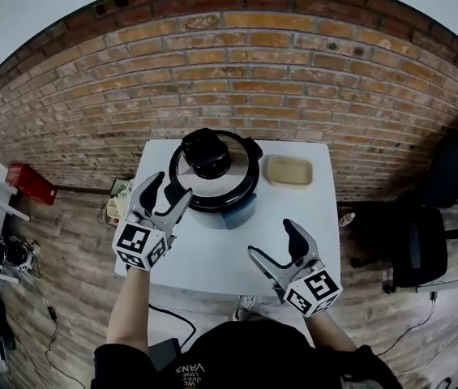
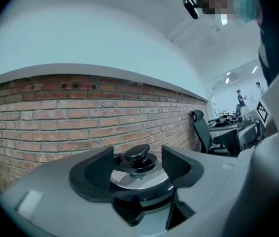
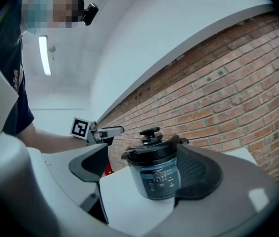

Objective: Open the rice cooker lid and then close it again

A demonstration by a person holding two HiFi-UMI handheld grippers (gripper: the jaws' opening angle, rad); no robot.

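Left gripper (image 1: 172, 186): hovers spread wide, empty, at near left of closed round black-lidded rice cooker (image 1: 212, 173); right gripper (image 1: 272, 239): spread, empty, above white desk (image 1: 212, 266).

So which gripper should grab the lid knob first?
Probably the left gripper: its open jaws frame the lid knob up close. The right gripper, also open, sits farther back from the rice cooker.

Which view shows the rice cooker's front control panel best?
The right gripper view: the control panel faces that camera, its markings visible. The head view looks down on the lid, showing only a sliver of the front. The left gripper view shows only lid and knob.
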